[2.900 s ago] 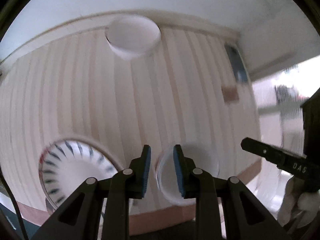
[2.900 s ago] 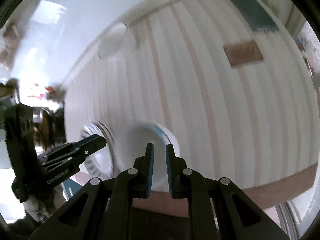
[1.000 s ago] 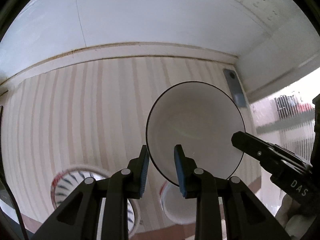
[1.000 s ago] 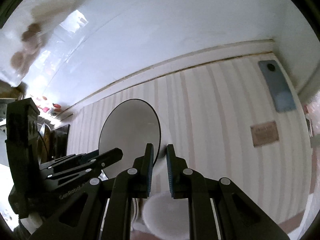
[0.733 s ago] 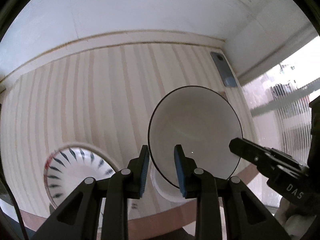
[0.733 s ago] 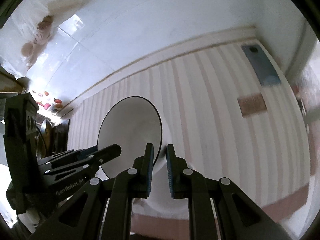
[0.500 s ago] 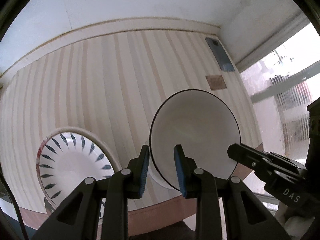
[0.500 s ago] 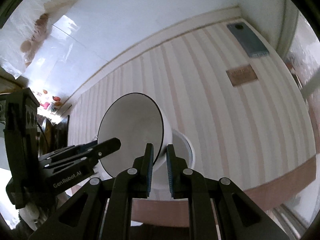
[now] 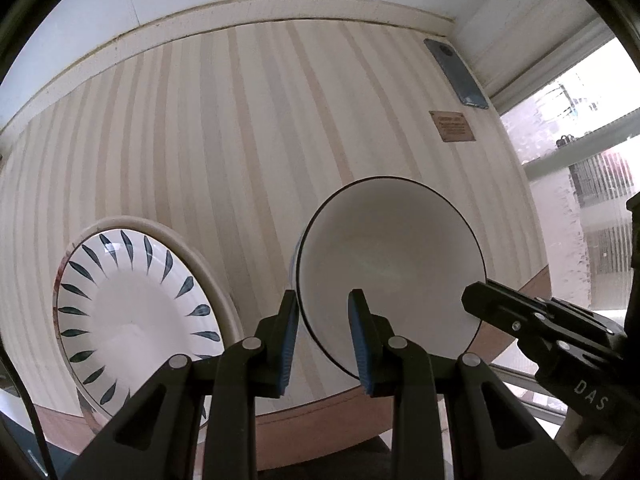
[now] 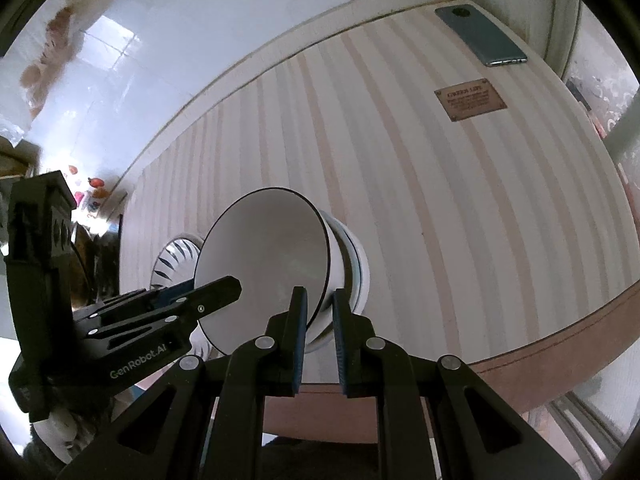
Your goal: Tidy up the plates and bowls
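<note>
While both grippers clamp one black-rimmed bowl [image 9: 390, 264], left gripper [image 9: 323, 338] and right gripper [image 10: 320, 332] on opposite rim edges, one second bowl [image 10: 354, 264] beneath it, one leaf-patterned plate [image 9: 132, 300] beside it, one phone [image 10: 480, 36] well apart.

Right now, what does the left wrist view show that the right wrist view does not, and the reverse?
Only the left wrist view shows nearly the whole leaf-patterned plate, lying on another plate. Only the right wrist view shows the bowl under the black-rimmed bowl and the plastic bag on the wall. Both show the left gripper and the right gripper pinching opposite rims, the striped table, the phone and the brown label.
</note>
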The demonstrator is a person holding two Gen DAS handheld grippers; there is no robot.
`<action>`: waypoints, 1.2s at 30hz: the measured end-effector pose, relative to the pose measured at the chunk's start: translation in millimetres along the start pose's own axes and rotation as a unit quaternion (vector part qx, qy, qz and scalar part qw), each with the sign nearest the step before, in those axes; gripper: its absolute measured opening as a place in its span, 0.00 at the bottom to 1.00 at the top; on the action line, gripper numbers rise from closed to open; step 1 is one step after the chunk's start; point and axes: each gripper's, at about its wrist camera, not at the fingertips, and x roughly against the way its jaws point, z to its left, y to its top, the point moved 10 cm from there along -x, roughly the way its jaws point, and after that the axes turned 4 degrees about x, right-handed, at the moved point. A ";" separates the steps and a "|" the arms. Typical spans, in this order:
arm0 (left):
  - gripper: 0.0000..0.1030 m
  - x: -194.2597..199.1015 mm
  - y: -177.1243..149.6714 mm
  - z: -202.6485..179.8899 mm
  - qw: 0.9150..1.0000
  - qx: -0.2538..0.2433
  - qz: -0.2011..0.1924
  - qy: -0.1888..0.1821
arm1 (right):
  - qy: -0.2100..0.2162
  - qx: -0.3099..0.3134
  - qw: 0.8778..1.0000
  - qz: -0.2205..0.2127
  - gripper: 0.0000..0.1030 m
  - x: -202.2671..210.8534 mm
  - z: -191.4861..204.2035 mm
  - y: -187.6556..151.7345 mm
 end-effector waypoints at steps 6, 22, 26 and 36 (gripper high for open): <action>0.22 -3.7 2.6 0.8 1.000 -0.003 -0.001 0.011 | -0.009 0.012 1.000 0.006 0.14 -6.5 -1.6 -2.7; 0.23 -7.3 2.7 -2.3 0.999 -0.015 -0.009 0.035 | -0.009 0.008 1.000 0.020 0.14 -12.3 -2.6 -6.7; 0.23 -5.9 -0.7 -0.3 0.999 -0.009 0.002 0.040 | -0.003 -0.006 1.000 0.024 0.14 -10.5 -2.7 -7.4; 0.23 56.3 -15.2 -3.7 0.997 -0.027 -0.049 0.049 | -0.035 0.026 0.999 -0.002 0.14 31.9 18.9 -15.6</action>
